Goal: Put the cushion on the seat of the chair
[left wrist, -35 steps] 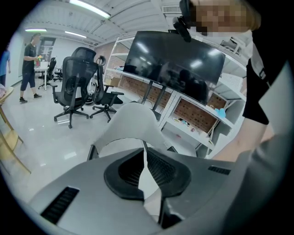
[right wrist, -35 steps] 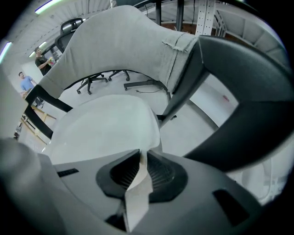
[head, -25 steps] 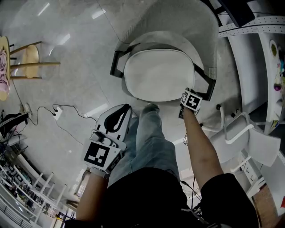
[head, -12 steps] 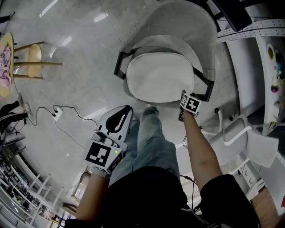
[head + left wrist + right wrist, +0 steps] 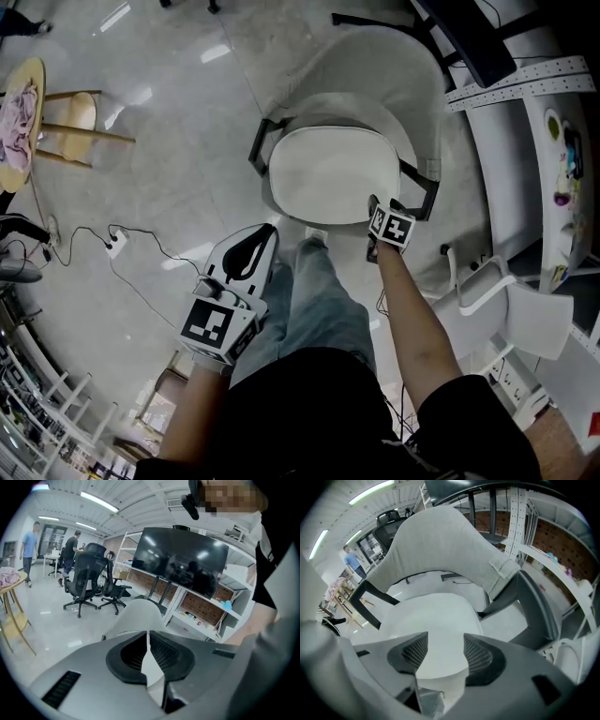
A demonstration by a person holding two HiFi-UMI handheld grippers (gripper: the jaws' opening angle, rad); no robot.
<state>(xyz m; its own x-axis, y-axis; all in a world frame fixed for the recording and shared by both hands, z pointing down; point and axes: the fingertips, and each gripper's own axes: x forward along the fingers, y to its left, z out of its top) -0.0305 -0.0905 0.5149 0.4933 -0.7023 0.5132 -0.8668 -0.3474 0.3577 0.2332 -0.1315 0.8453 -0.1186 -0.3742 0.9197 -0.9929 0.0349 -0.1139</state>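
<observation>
A white cushion [image 5: 337, 173] lies flat on the seat of the pale grey armchair [image 5: 375, 75]. My right gripper [image 5: 377, 214] hovers just above the cushion's front right edge, pointing steeply down. In the right gripper view its jaws [image 5: 440, 651] stand open and empty, and the cushion [image 5: 431, 620] shows beyond them, untouched. My left gripper [image 5: 258, 246] hangs back by the person's leg, away from the chair. In the left gripper view [image 5: 149, 648] its pads meet with nothing between them, and the chair's back [image 5: 140, 613] shows ahead.
The chair's black armrests [image 5: 420, 192] flank the cushion. A wooden stool [image 5: 80, 127] and a round table [image 5: 19, 122] stand far left, and a cabled power strip [image 5: 117, 242] lies on the floor. White frames [image 5: 506, 300] and shelving [image 5: 525, 122] crowd the right. Office chairs [image 5: 86, 581] stand beyond.
My right gripper has come up off the cushion's front right edge. The cushion stays on the seat. The left gripper has barely shifted.
</observation>
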